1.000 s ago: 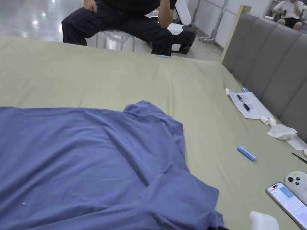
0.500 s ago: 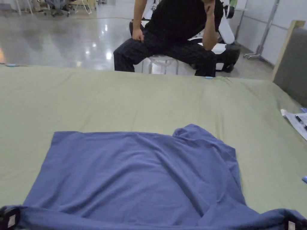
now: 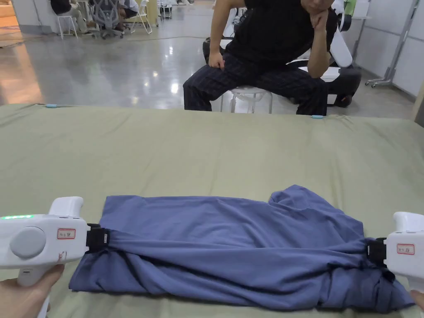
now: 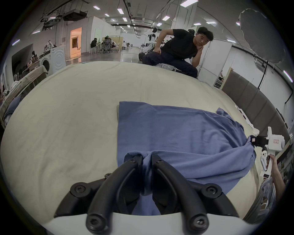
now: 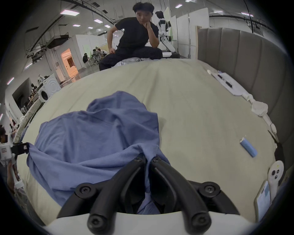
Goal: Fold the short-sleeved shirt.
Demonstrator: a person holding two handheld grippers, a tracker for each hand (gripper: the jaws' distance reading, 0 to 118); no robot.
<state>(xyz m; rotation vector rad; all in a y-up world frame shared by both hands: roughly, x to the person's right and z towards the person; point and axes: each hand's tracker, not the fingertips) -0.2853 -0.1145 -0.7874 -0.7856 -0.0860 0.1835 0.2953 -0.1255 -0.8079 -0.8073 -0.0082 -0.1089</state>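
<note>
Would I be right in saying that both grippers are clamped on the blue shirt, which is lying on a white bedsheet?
Almost. The left gripper and the right gripper are both shut on the blue shirt, but the bedsheet is pale green, not white. The head view shows this most plainly.

Open lab hall: polished floor [image 3: 103, 74], ceiling lights [image 4: 120, 11], humanoid robot [image 5: 163, 27].

— Where's your shirt [image 3: 232, 244]?
— On the bed [image 3: 207, 153] before you, stretched between your left gripper [image 3: 108, 239] and right gripper [image 3: 369, 251].
— Behind it?
— A seated person [image 3: 269, 62], beyond the bed's far edge.
</note>
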